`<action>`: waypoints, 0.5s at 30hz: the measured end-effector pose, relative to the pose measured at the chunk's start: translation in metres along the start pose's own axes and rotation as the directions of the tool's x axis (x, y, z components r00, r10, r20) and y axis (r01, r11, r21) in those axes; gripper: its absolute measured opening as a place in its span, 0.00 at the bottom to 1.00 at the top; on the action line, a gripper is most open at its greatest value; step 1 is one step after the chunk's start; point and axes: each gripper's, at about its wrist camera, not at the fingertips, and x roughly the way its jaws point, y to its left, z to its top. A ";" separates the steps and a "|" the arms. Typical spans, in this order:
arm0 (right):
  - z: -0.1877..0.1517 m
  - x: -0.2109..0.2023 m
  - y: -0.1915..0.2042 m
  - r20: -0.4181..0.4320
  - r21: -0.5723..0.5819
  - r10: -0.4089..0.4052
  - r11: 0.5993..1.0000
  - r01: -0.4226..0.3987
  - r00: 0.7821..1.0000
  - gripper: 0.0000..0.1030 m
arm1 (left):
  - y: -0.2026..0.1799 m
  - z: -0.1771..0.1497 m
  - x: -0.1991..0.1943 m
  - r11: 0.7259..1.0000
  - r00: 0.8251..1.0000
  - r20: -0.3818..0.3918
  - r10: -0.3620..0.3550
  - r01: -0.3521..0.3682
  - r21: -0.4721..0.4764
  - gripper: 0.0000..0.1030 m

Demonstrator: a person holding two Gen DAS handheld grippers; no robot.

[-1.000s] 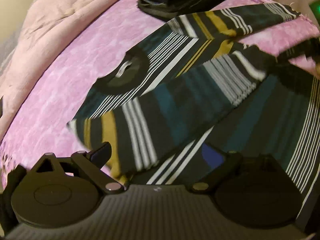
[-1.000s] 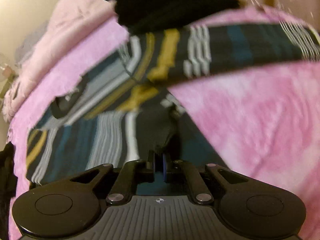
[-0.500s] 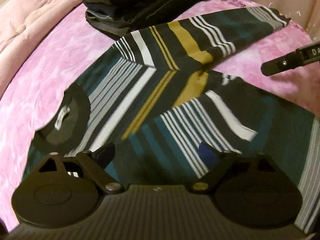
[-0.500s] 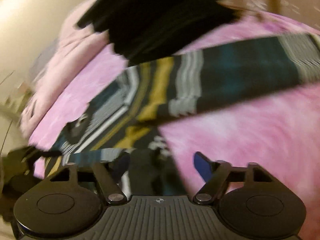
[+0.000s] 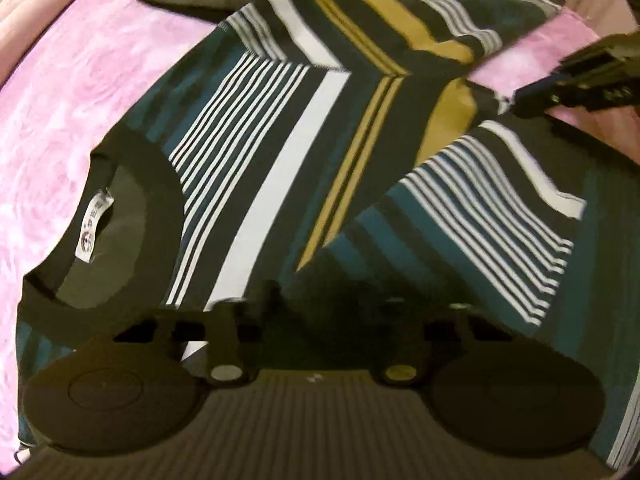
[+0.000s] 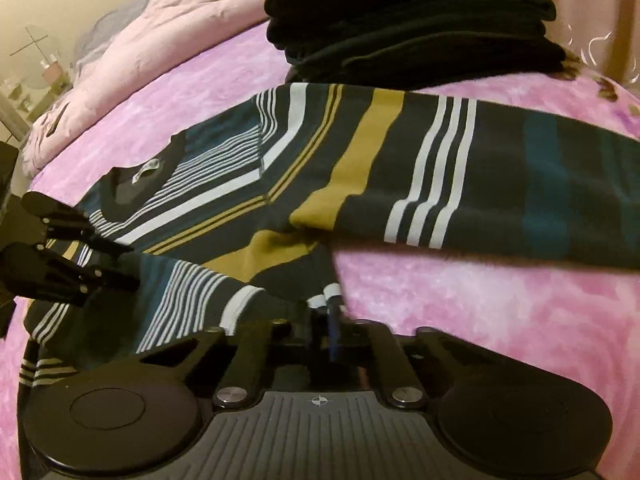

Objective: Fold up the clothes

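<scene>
Sweater (image 6: 360, 168) sleeve pinched by both closed tools (left (image 6: 120, 264) just closing), right (image 6: 326, 320).

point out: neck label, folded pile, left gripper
neck label (image 5: 94, 227), left wrist view, middle of white tag.
folded pile (image 6: 412, 24), right wrist view, front of dark stack.
left gripper (image 6: 128, 264), right wrist view, between its fingertips.

Matte black throughout: right gripper (image 6: 326, 326) with ribbed grey-black housing, two round side discs, silver screws. Small white crosshair marking centred. Blue pads on fingers (image 6: 333, 322).
</scene>
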 end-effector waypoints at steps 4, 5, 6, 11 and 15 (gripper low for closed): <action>0.015 -0.013 0.007 0.065 0.000 -0.008 1.000 0.008 0.998 0.03 | 0.008 -0.002 -0.026 0.998 0.996 0.072 0.045 -0.041 -0.055 0.03; 0.018 -0.013 0.006 0.080 0.010 -0.009 1.000 0.009 0.997 0.03 | 0.010 -0.002 -0.028 0.996 0.995 0.086 0.053 -0.047 -0.072 0.03; 0.021 -0.013 0.005 0.095 0.021 -0.010 1.000 0.009 0.995 0.03 | 0.012 -0.002 -0.028 0.995 0.994 0.094 0.059 -0.051 -0.085 0.03; 0.021 0.025 -0.005 -0.001 0.052 -0.059 0.997 0.059 0.998 0.04 | 0.012 -0.002 0.003 0.991 0.995 0.027 0.096 -0.093 -0.094 0.15; 0.020 0.007 -0.008 0.034 0.080 -0.089 0.993 0.086 0.995 0.55 | 0.009 0.000 -0.012 0.984 0.988 0.052 0.144 -0.138 -0.113 0.29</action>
